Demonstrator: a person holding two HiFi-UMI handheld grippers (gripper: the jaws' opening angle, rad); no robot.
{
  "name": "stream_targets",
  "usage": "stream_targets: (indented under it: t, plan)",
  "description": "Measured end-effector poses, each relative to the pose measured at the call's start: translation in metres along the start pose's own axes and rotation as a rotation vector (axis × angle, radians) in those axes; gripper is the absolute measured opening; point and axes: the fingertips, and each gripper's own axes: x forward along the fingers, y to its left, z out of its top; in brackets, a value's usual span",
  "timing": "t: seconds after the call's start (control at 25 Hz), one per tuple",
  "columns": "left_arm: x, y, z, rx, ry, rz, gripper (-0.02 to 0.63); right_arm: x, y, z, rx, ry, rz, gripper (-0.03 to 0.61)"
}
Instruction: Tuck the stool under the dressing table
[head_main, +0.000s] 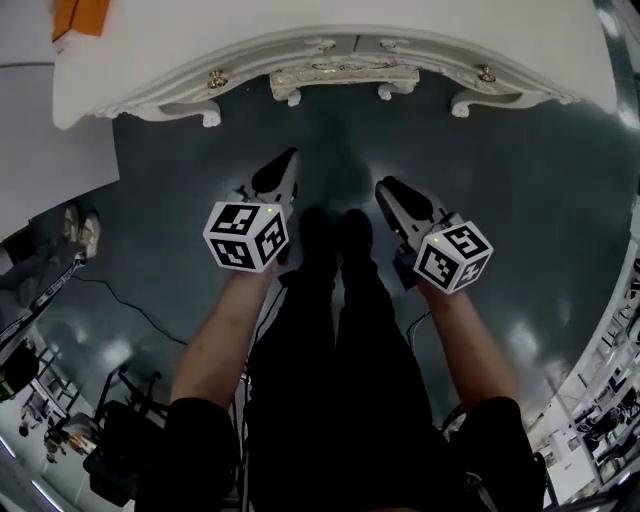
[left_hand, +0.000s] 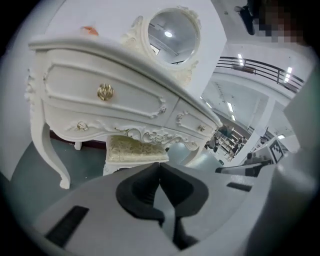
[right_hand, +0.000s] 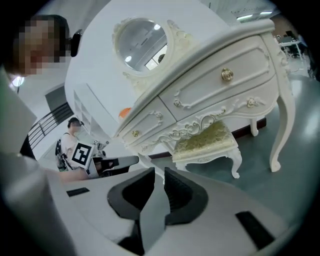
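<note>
The white carved dressing table (head_main: 150, 95) stands ahead of me. The stool (head_main: 345, 78) sits beneath it, with only the front edge of its pale seat showing past the tabletop. In the gripper views the stool (left_hand: 135, 149) (right_hand: 205, 140) stands between the legs of the table (left_hand: 125, 90) (right_hand: 220, 85). My left gripper (head_main: 290, 155) (left_hand: 159, 167) hangs in the air well short of the table, shut with nothing in it. My right gripper (head_main: 385, 185) (right_hand: 159, 172) is level with it. A narrow gap separates its pads and nothing is between them.
An oval mirror (left_hand: 172, 35) stands on the tabletop, and an orange item (head_main: 80, 15) lies at its far left. My own legs (head_main: 340, 330) stand between the grippers on the dark floor. A cable (head_main: 120, 300) and equipment lie behind left. Another person (right_hand: 70, 145) stands off to the side.
</note>
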Motion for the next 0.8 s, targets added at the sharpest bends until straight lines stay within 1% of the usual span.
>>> stream_targets:
  t: [0.08,0.16,0.24,0.32,0.44,0.6,0.72,0.8]
  plan:
    - [-0.031,-0.02,0.011,0.01,0.01,0.003,0.008,-0.02,0.018,0.013,0.014,-0.011,-0.007,0.074]
    - [-0.062,-0.045,0.023,0.043,0.021,-0.002,0.008,-0.041,0.039,0.027,0.019,-0.02,-0.013,0.074]
    - [-0.089,-0.07,0.033,0.063,0.029,-0.011,0.008,-0.061,0.06,0.041,0.006,-0.016,-0.012,0.074]
    - [-0.113,-0.092,0.044,0.055,0.025,-0.013,0.008,-0.077,0.084,0.055,-0.025,-0.003,0.0,0.074]
    - [-0.137,-0.118,0.068,0.054,-0.006,-0.012,0.008,-0.094,0.115,0.081,-0.083,-0.009,0.031,0.074]
    - [-0.163,-0.161,0.09,0.083,-0.027,-0.037,0.008,-0.129,0.146,0.102,-0.126,-0.028,0.05,0.074]
    - [-0.183,-0.19,0.106,0.134,-0.023,-0.066,0.008,-0.15,0.162,0.115,-0.123,-0.047,0.053,0.074]
    - [-0.197,-0.208,0.121,0.18,-0.042,-0.089,0.008,-0.16,0.173,0.126,-0.133,-0.059,0.059,0.074]
